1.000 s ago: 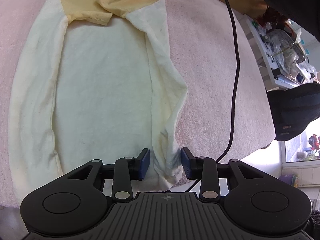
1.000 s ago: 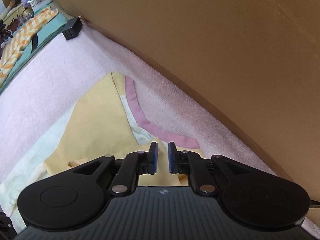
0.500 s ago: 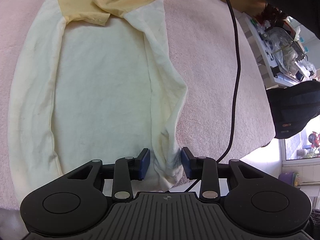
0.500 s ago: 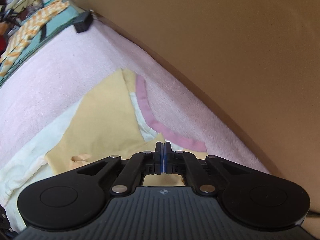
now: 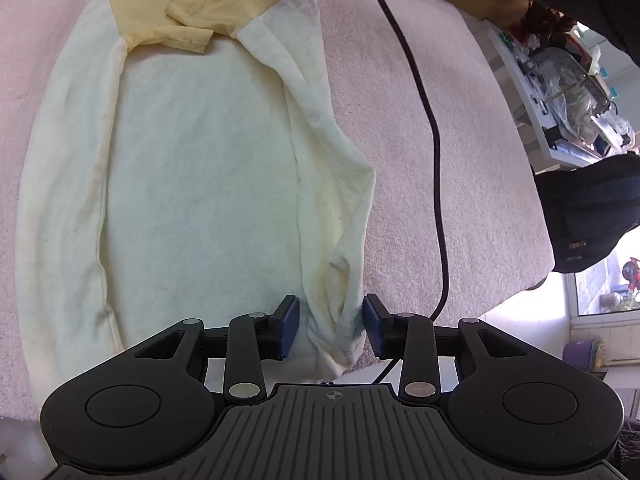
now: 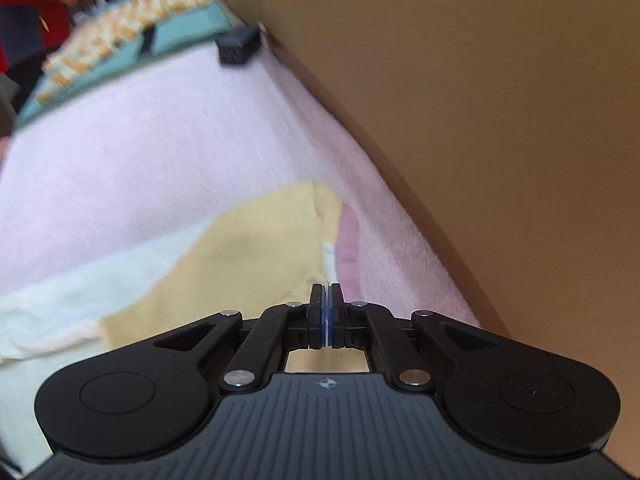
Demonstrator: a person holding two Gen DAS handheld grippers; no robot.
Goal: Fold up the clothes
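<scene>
1. The garment (image 5: 200, 184), a cream long-sleeved top with a yellow yoke, lies flat on the pink blanket (image 5: 460, 184).
2. Progress: both sleeves are laid lengthwise along the garment's sides. The left sleeve (image 5: 64, 184) lies smooth; the right sleeve (image 5: 332, 184) is bunched at its cuff. No crosswise fold of the body shows, so the judgement is that the task is at an early stage.
3. The left gripper (image 5: 330, 330) stands at the garment's near hem, jaws about half open either side of the right sleeve's cuff (image 5: 346, 320). The right-hand pad sits against the cloth; the other stands clear, so nothing is clamped.
4. A black cable (image 5: 436, 160) runs over the blanket, right of the garment.
5. The right gripper (image 6: 327, 312) is at the garment's collar end, near the pink neck trim (image 6: 348, 256). Its jaws stand nearly together with a thin pale edge between the pads; it appears pinched on the garment's fabric.
6. Change from the earlier frames: the left gripper and cuff are unaltered. The right gripper's jaws, then apart, have closed, and its view has rolled and blurred; a person in red (image 6: 28, 8) now shows beyond the garment's far end.
</scene>
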